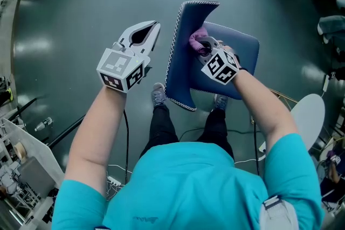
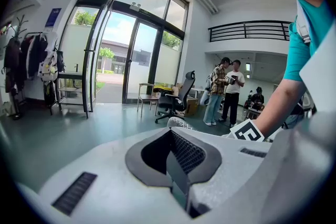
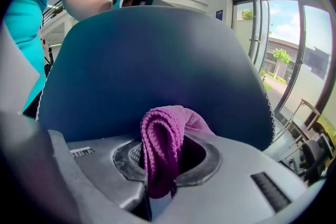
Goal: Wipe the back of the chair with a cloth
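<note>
My right gripper (image 1: 202, 46) pinched the purple cloth (image 3: 161, 144) tight between its fingers. The cloth sat against the seat-side face of the blue chair back (image 1: 182, 62). My left gripper (image 1: 152, 29) had its fingers pressed together on nothing and hung just beside the back's other face, apart from it, above the floor (image 1: 81, 8).
</note>
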Demonstrator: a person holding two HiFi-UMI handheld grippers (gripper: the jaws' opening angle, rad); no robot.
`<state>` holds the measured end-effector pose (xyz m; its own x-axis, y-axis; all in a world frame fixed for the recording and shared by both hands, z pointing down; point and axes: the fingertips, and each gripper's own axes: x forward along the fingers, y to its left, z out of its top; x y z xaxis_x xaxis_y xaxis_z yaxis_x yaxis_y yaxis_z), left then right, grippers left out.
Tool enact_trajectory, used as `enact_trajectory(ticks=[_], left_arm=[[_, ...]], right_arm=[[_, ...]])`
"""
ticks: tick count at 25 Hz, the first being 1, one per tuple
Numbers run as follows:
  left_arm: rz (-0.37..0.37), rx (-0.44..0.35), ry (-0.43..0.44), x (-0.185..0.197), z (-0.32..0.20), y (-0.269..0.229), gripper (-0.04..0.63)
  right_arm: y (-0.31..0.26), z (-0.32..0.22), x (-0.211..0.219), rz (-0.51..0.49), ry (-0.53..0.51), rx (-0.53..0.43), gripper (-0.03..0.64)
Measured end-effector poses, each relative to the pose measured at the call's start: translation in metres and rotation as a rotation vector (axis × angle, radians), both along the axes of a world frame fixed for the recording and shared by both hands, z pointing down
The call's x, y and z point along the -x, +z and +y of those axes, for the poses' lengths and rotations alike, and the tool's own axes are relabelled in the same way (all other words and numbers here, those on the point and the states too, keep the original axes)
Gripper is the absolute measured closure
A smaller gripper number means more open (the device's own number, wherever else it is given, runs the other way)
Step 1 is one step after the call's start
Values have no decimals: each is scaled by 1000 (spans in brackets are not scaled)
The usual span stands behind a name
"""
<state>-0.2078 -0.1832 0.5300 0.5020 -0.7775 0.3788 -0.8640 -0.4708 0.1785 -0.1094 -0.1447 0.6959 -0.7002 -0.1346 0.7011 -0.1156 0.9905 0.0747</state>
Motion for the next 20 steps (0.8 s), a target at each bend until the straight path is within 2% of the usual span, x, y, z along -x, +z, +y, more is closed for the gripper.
enact_trajectory(ticks=[14,20], left_arm=[[-1,-7,-9,0,27,-3,592],[-6,-6,-18,1,30,-3,592]], right_arm=[[3,101,-5,2,-165,78,540],[-1,148,-15,3,-289,131,540]])
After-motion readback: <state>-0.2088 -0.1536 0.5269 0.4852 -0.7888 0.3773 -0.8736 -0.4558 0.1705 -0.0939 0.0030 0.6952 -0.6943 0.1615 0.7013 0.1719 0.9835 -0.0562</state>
